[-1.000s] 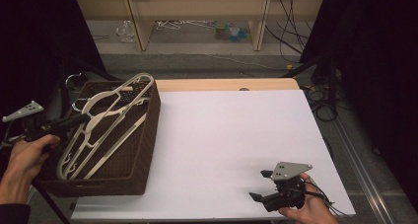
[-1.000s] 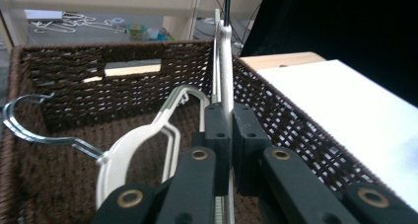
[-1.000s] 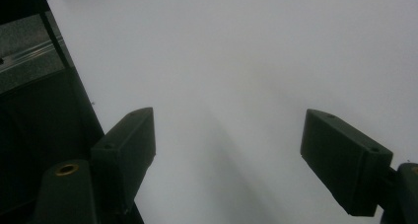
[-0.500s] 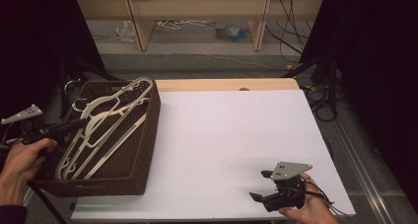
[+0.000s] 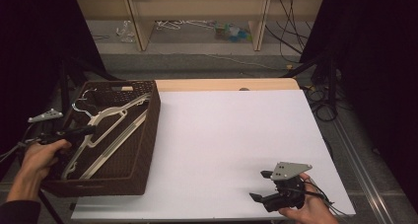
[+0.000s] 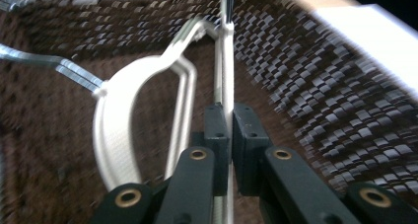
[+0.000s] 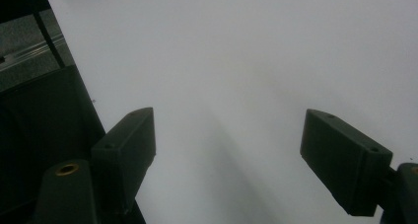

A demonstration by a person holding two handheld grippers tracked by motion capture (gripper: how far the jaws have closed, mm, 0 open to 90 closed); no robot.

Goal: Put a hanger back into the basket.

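A dark woven basket (image 5: 154, 131) stands at the table's left edge with white plastic hangers (image 5: 112, 121) lying in it. My left gripper (image 5: 87, 131) reaches in from the left, and its jaws are shut on a thin bar of one hanger. In the left gripper view the pads (image 6: 217, 130) pinch that white hanger bar (image 6: 226, 61), and a curved hanger shoulder (image 6: 114, 116) lies beside it against the woven bottom. My right gripper (image 5: 260, 185) sits low over the white tabletop near the front right corner. Its jaws stand wide apart with nothing between them (image 7: 226, 150).
The white table surface (image 5: 231, 135) stretches between the basket and my right gripper. A wooden strip (image 5: 226, 84) runs along its far edge. Beyond it are shelves with clutter (image 5: 226, 30) on the floor, and cables (image 5: 320, 100) hang at the right.
My left gripper has sunk with the hanger, which now lies lower inside the basket instead of riding above its rim. The right gripper has stayed put.
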